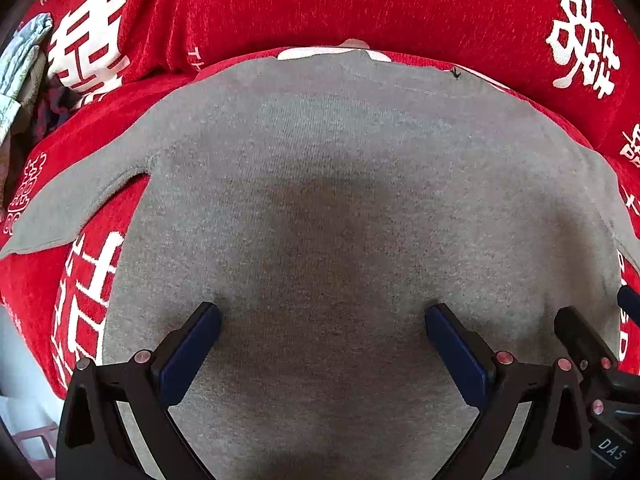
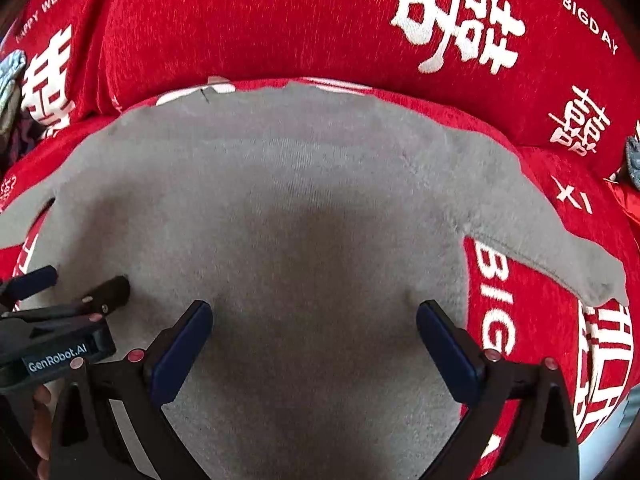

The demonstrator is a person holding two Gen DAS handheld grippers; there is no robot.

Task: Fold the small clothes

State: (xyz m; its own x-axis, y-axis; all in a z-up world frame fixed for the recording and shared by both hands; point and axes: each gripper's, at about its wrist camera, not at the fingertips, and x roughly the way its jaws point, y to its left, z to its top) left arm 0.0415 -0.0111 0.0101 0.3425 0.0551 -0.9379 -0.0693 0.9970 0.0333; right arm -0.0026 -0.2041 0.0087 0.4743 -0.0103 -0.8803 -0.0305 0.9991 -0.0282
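A small grey knit top (image 1: 340,200) lies flat on a red cover, sleeves spread out to both sides; it also fills the right wrist view (image 2: 300,208). My left gripper (image 1: 322,320) is open, its blue-padded fingers resting on the lower left half of the top. My right gripper (image 2: 314,318) is open, its fingers resting on the lower right half. Each gripper shows at the edge of the other's view: the right one (image 1: 592,344) and the left one (image 2: 60,300). Neither holds cloth.
The red cover (image 2: 260,20) with white characters and lettering spreads over a seat and backrest. A bundle of grey-blue cloth (image 1: 22,60) lies at the far left. Another grey item (image 2: 632,160) sits at the far right edge.
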